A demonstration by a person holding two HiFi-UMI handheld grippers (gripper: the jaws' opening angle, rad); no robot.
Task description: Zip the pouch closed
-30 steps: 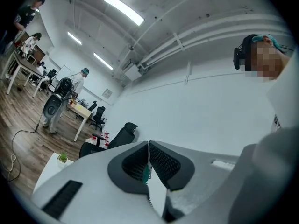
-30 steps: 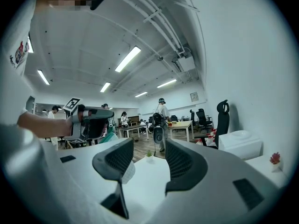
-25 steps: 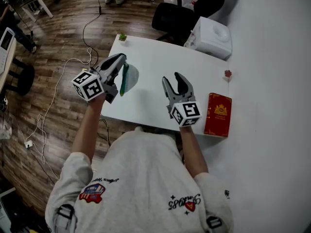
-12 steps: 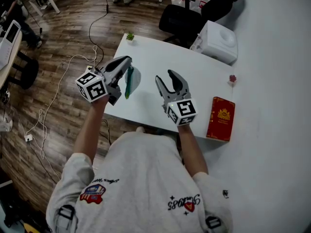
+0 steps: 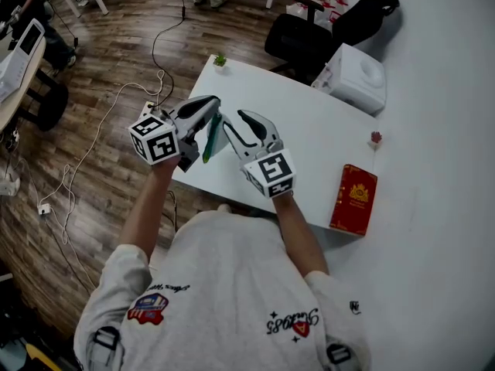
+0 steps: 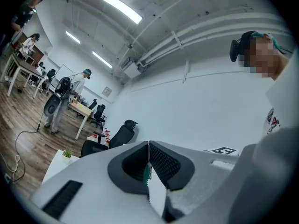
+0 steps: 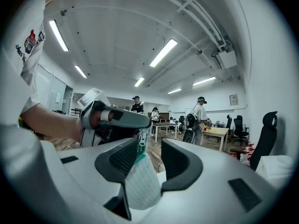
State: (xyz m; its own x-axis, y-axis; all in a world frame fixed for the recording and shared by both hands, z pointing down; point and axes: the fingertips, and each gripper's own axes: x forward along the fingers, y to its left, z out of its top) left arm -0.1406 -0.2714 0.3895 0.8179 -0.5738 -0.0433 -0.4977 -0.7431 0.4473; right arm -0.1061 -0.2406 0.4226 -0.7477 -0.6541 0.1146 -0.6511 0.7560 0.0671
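where hand-held gripper (image 7: pixel 149 144) gapes, pouch (image 7: pixel 139 184) sits

Right tool (image 7: pixel 150 144) jaws just closing, apart, mesh pouch (image 7: pixel 140 183) between, left tool (image 7: pixel 141 124) pinching its top

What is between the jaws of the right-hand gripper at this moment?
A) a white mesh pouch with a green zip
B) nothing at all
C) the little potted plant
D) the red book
A: the right gripper view shows the pouch between the jaws of the right gripper; they have just been closing but do not clamp it yet.
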